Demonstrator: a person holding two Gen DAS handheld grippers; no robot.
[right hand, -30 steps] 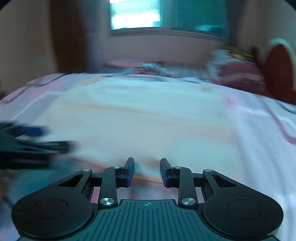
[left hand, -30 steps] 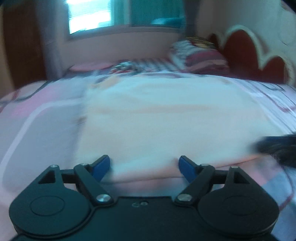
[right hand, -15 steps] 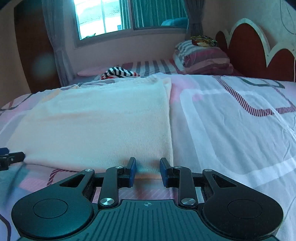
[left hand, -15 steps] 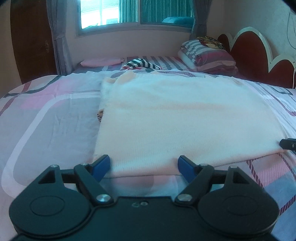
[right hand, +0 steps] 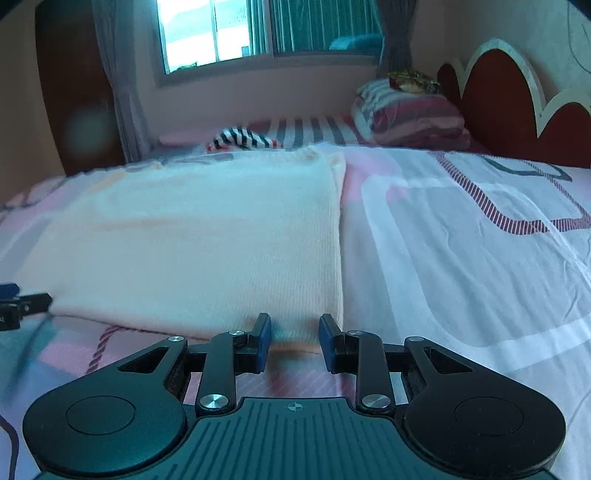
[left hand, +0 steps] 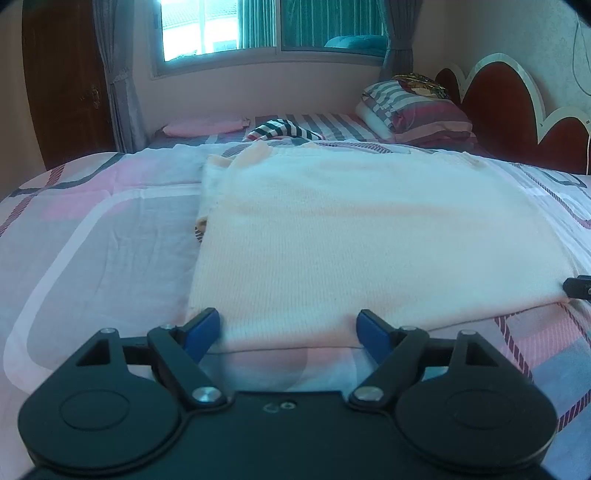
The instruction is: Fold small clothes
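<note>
Daylight enters through the window (left hand: 236, 27) at the far wall, blown out to white on its left pane in both views. The room itself is dim with a bluish cast, and the bed (left hand: 92, 236) is softly lit, with faint shadows under the tools. The left view is sharp; the right is slightly soft, with a pale flare spot (right hand: 88, 129) at left. Fisheye curvature bends the edges, corners vignetted black.

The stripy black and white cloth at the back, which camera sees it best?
The left wrist view: there the stripy cloth is sharp, stripes clear. In the right wrist view it is blurred, its lower part hidden behind the cream garment.
</note>
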